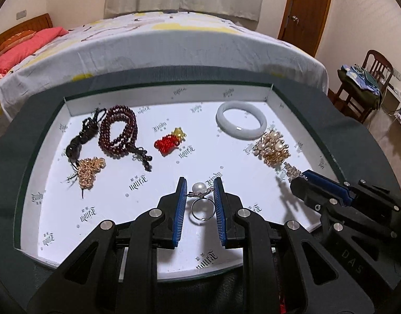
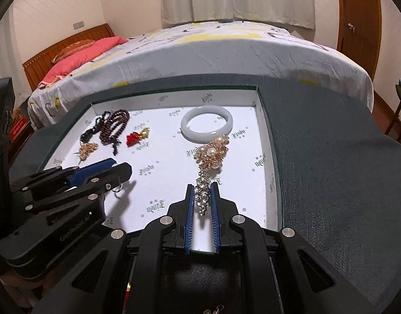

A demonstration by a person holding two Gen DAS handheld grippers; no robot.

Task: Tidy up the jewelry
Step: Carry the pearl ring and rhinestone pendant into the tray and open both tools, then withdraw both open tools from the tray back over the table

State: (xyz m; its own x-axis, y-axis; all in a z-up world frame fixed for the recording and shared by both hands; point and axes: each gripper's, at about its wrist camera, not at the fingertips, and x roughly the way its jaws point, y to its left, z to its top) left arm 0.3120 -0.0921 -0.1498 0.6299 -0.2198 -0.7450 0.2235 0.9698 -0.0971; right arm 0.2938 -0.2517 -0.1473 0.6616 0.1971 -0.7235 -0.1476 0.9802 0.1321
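Over one tray point(image 1: 171, 99), left hand-held gripper point(image 1: 200, 187) pinching pearl ring point(image 1: 200, 196), right hand-held gripper point(image 2: 203, 196) pinching crystal earring point(image 2: 204, 196)

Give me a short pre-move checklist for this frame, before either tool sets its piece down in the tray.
1. Left tool grips the pearl ring: ok, pads clamp its top and the band hangs between them.
2. Right tool grips the crystal earring: ok, pinched between the pads.
3. Earring clear of the pearl-and-gold cluster: cannot tell, its upper end runs right up to it.
4. Bare tray floor near the ring: ok.
5. Tools apart from each other: ok, a gap shows in both views.
6. White bangle out of the way: ok, lies at the far wall.
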